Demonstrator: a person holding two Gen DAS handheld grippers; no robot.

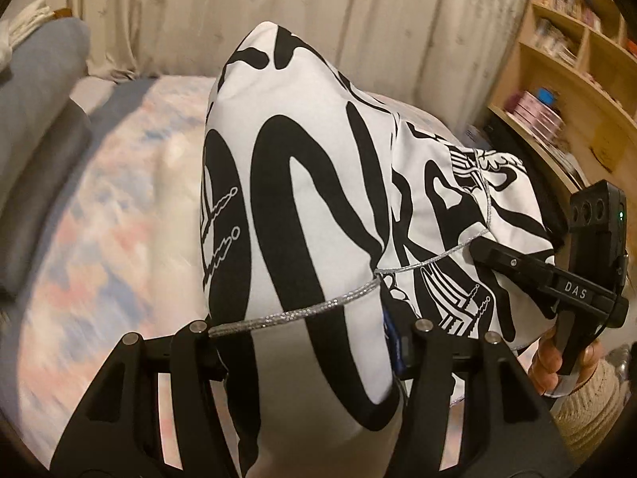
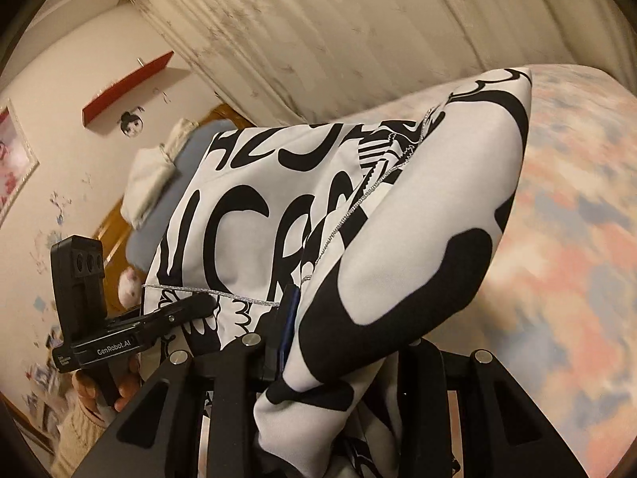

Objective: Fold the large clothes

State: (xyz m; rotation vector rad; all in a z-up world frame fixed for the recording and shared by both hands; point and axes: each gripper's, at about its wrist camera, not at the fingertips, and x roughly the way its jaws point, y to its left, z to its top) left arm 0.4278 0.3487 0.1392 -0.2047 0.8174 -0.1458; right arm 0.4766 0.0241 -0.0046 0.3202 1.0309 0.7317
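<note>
A large white garment (image 1: 318, 159) with bold black lettering and a silver cord trim hangs bunched above the bed. In the left wrist view my left gripper (image 1: 308, 330) is shut on a thick fold of it at the bottom of the frame. The right gripper (image 1: 481, 247) bites the same hem further right, held by a hand (image 1: 553, 362). In the right wrist view the garment (image 2: 418, 199) drapes over my right gripper (image 2: 334, 342), which is shut on bunched cloth. The left gripper (image 2: 199, 304) pinches the trimmed edge at the left. The pads are hidden by fabric.
A bed with a pastel pink and blue cover (image 1: 99, 219) lies under the garment. Cream curtains (image 1: 278, 0) hang behind it. A wooden bookshelf (image 1: 577, 79) stands at the right, grey-blue cushions (image 1: 40, 79) at the left. A folded white cloth (image 2: 151, 183) rests near the wall.
</note>
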